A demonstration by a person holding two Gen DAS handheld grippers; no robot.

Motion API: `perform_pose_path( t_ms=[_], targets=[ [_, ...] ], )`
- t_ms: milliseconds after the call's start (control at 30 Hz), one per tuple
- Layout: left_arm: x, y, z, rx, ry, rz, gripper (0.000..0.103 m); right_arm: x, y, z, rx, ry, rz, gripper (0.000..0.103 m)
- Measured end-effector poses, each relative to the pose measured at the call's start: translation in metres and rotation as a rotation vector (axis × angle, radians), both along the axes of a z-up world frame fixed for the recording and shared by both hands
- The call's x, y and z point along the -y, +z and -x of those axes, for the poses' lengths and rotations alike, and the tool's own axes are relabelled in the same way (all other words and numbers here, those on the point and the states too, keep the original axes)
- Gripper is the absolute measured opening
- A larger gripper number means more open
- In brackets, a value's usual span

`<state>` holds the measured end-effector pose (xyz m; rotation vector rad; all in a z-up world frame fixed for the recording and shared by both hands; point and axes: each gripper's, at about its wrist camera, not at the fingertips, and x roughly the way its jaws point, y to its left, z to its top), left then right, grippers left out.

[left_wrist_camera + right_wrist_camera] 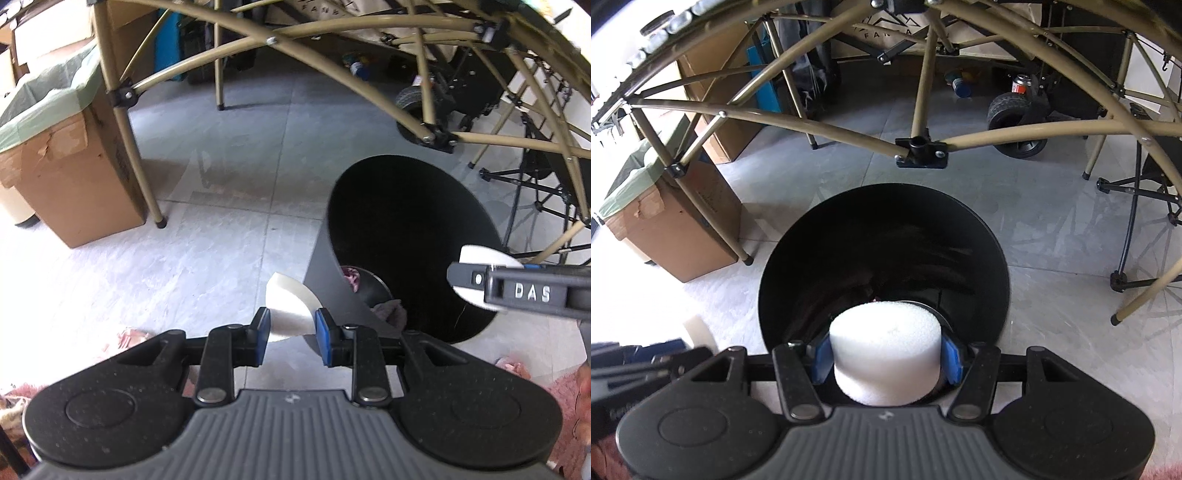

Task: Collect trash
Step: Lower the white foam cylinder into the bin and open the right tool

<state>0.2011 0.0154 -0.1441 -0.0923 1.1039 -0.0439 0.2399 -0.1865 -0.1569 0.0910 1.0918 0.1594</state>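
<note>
At far left a cardboard box (70, 177) lined with a green bag (44, 96) stands on the pale tiled floor (229, 177), beside a leg of the tan tube frame (127, 158) that arches over the whole scene. Nearer, the left gripper (291, 328) has its blue pads clamped on a folded white piece (290, 308), held just left of the black bin (406, 240) and outside its rim. Some crumpled trash (352, 278) lies at the bottom of the bin. To the right, the right gripper (886, 356) grips a white foam cylinder (886, 354) between its pads, half-wide, and holds it over the near edge of the bin's open mouth. Far right, a black wheel (1015, 118) and folding-chair legs (1134, 236) stand well apart from the bin.
</note>
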Motion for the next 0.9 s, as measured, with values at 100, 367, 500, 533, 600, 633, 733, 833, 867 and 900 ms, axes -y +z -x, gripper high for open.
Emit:
perform_pose_path(
  t_ms=[100,367,500,533,600,633,733,833,867,900],
  targets=[
    [-0.005,-0.004,-0.006,-0.019,0.018,-0.006,0.027,-0.006,-0.007,-0.012,-0.013,-0.002,0.0,0.056],
    [-0.008,-0.012,-0.022,-0.04,0.031,-0.033,0.027,-0.016,-0.024,-0.039,-0.065,-0.008,-0.001,0.056],
    [-0.008,-0.014,-0.027,-0.053,0.037,-0.04,0.027,-0.019,-0.031,-0.049,-0.096,-0.01,0.0,0.056],
    [-0.008,-0.015,-0.028,-0.056,0.037,-0.041,0.027,-0.021,-0.033,-0.051,-0.103,-0.008,0.001,0.056],
    [-0.009,-0.016,-0.029,-0.06,0.041,-0.043,0.027,-0.023,-0.036,-0.054,-0.114,-0.003,0.006,0.056],
    [-0.009,-0.016,-0.03,-0.061,0.044,-0.042,0.027,-0.023,-0.037,-0.055,-0.119,-0.001,0.007,0.056],
    [-0.011,-0.018,-0.03,-0.068,0.05,-0.042,0.027,-0.025,-0.04,-0.055,-0.135,0.009,0.009,0.057],
    [-0.012,-0.018,-0.03,-0.07,0.049,-0.041,0.027,-0.026,-0.041,-0.056,-0.149,0.012,0.012,0.075],
    [-0.012,-0.017,-0.03,-0.069,0.049,-0.04,0.027,-0.026,-0.042,-0.057,-0.158,0.009,0.013,0.094],
    [-0.012,-0.017,-0.029,-0.068,0.049,-0.039,0.027,-0.026,-0.043,-0.058,-0.165,0.007,0.017,0.1]
  ],
)
